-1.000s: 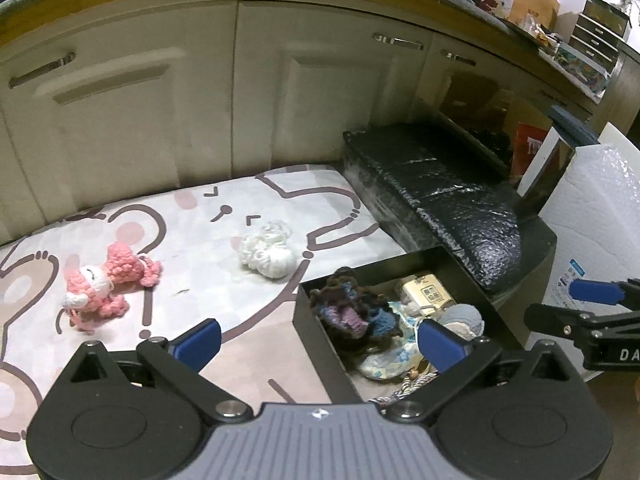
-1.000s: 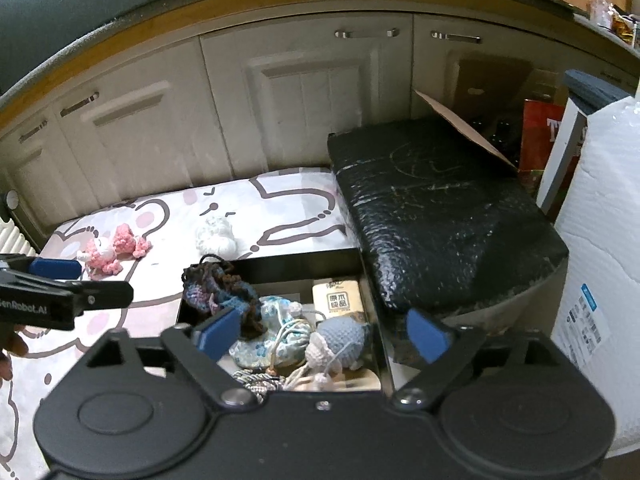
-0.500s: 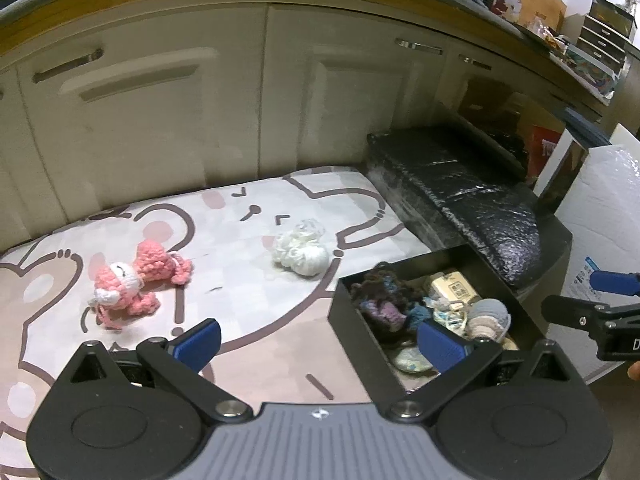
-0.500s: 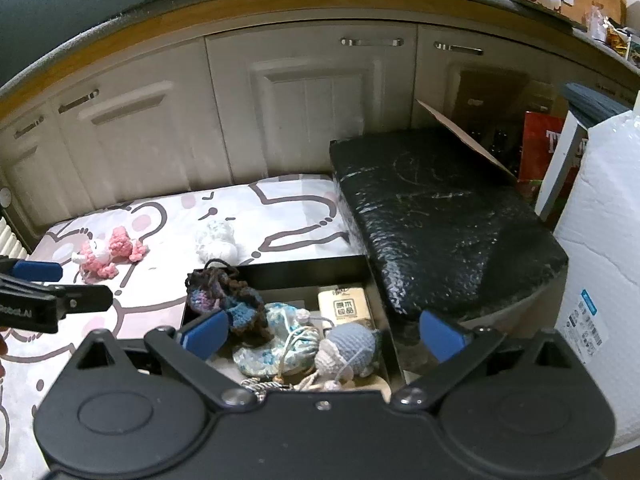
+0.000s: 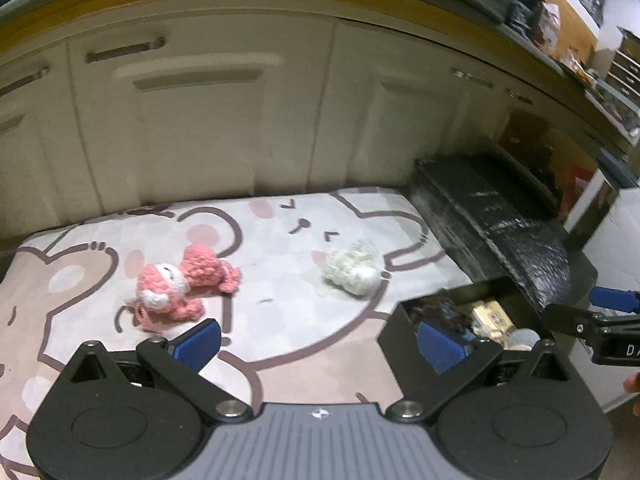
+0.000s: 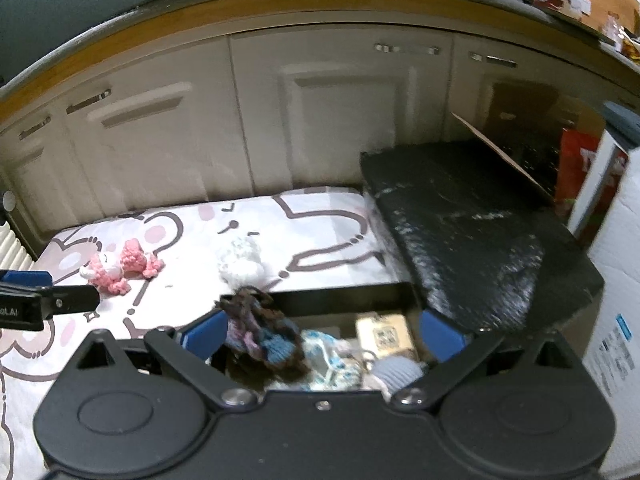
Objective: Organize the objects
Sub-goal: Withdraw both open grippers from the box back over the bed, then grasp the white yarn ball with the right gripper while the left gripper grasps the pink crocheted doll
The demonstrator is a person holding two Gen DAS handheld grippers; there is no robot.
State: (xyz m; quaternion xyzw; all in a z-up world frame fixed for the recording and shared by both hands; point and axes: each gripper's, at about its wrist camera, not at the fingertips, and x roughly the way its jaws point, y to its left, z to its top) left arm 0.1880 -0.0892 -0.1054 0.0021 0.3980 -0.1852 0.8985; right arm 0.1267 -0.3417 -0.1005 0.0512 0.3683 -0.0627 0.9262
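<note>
A pink crocheted toy [image 5: 182,285] [image 6: 120,266] lies on the cartoon-print mat [image 5: 280,320], and a white crocheted toy [image 5: 352,270] [image 6: 240,262] rests to its right. A black open box [image 5: 394,332] [image 6: 344,294] at the mat's right edge holds several knitted items and a small carton. My left gripper [image 5: 318,344] hangs open above the mat, nearer than both toys, nothing between its fingers. My right gripper [image 6: 322,334] stands open over the black box, empty. One finger of each gripper shows at the edge of the other's view.
Cream cabinet doors [image 5: 240,120] run along the back under a wooden counter edge. A black foil-wrapped block [image 6: 460,232] lies right of the mat, above the box. A white padded package [image 6: 616,320] stands at the far right, with cardboard and a red carton behind.
Both views have shifted so the toys and the box sit further right and the pink toy is closer to my left gripper. The right gripper's jaws widened slightly. Both toys lie where they were.
</note>
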